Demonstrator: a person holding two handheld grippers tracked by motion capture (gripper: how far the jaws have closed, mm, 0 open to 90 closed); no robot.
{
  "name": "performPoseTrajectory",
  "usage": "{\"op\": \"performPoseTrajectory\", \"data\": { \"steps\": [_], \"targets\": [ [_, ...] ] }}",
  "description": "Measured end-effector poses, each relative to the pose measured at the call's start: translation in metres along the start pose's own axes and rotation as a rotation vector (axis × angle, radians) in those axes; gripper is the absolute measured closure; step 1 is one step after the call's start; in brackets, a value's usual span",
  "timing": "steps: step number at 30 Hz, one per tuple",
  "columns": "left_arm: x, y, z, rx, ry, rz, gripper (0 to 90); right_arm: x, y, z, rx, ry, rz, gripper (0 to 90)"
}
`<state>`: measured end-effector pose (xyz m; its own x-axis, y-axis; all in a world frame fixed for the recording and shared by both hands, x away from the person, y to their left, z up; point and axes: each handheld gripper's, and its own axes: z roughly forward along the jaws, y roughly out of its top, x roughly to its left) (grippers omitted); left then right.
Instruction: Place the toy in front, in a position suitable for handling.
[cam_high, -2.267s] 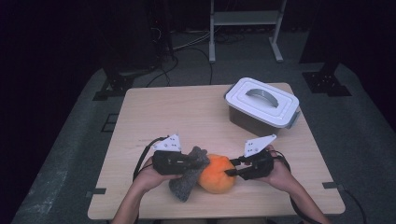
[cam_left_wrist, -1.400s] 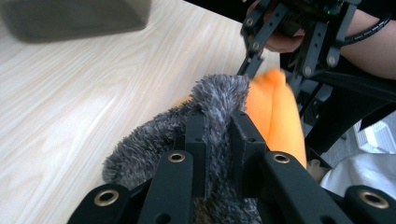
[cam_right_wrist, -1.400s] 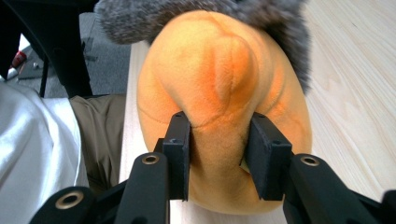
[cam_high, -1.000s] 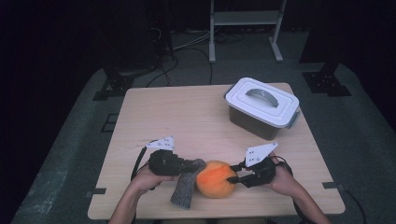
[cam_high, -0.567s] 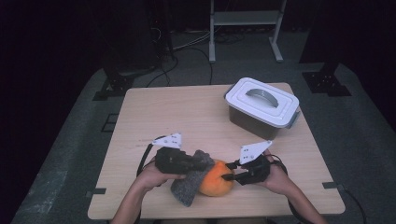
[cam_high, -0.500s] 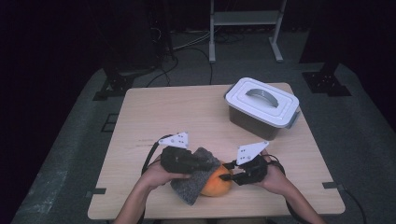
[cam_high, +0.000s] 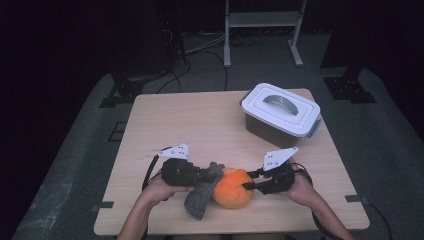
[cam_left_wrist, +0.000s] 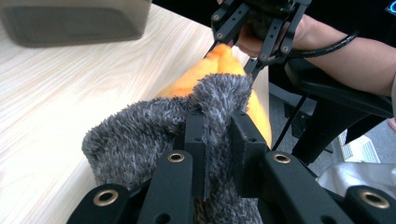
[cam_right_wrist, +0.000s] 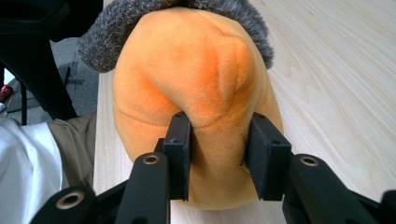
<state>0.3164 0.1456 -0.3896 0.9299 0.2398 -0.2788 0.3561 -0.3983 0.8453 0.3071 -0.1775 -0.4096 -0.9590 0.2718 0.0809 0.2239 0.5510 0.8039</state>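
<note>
A: Left claw (cam_high: 207, 176)?
B: Pressed together on a fold of the grey fuzzy cloth (cam_high: 200, 192). The left gripper view has the fabric (cam_left_wrist: 154, 140) bunched between the two pads, jaws nearly meeting.

A: Right claw (cam_high: 250, 184)?
B: Pinching the orange plush (cam_high: 231, 187) from its right side. In the right gripper view both pads dig into the soft body (cam_right_wrist: 196, 88) and dent it.

A: Where's the plush?
B: Near edge of the worktop (cam_high: 200, 120), about the middle, between the two claws. It seems to rest on the wood, though from above I can't be sure it isn't slightly lifted.

A: Cloth against plush?
B: Touching. The cloth lies against the plush's left side and hangs down toward the near edge; in the right gripper view grey pile wraps over the far top of the plush.

A: Anything else?
B: A grey bin with a white handled lid (cam_high: 280, 107), lid on, at the far right of the worktop, well apart from the hands. Forearms come in from the near edge.
</note>
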Motion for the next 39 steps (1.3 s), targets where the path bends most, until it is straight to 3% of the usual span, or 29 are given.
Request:
{"op": "performPoseTrajectory", "data": {
  "steps": [7,11,21,24,27,28,29,35,37,38,39],
  "targets": [
    [0.002,-0.008,-0.009,0.002,0.020,-0.012,78.8,-0.007,-0.003,-0.004,-0.007,-0.017,0.029,62.5],
    [0.002,-0.007,-0.004,0.004,0.018,-0.015,78.8,-0.008,-0.004,-0.004,-0.011,-0.019,0.043,62.7],
    [0.007,0.005,0.001,0.031,0.075,0.001,78.9,0.009,0.009,0.009,0.006,-0.014,0.005,62.8],
    [0.009,0.004,-0.001,0.036,0.091,0.000,78.9,0.007,0.009,0.009,-0.005,-0.011,0.013,56.3],
    [0.010,0.002,-0.002,0.031,0.095,-0.005,78.8,0.004,0.007,0.003,-0.029,-0.011,0.012,41.1],
    [0.010,0.001,-0.002,0.029,0.094,-0.005,78.8,0.004,0.007,0.003,-0.029,-0.011,0.012,41.1],
    [0.010,0.001,-0.002,0.030,0.089,-0.004,78.8,0.002,0.005,0.001,-0.016,-0.015,0.014,35.5],
    [0.010,0.000,-0.002,0.021,0.080,0.001,78.8,-0.006,0.004,0.006,-0.005,0.006,0.029,31.0],
    [0.011,0.000,-0.002,0.020,0.084,0.002,78.9,-0.006,0.004,0.008,-0.005,0.015,0.033,31.3],
    [0.011,-0.001,-0.003,0.019,0.089,-0.002,78.9,-0.007,0.005,0.012,-0.001,0.034,0.042,36.4],
    [0.012,-0.002,-0.004,0.018,0.094,-0.005,78.9,-0.006,0.008,0.016,0.005,0.048,0.049,53.0]
  ]
}}
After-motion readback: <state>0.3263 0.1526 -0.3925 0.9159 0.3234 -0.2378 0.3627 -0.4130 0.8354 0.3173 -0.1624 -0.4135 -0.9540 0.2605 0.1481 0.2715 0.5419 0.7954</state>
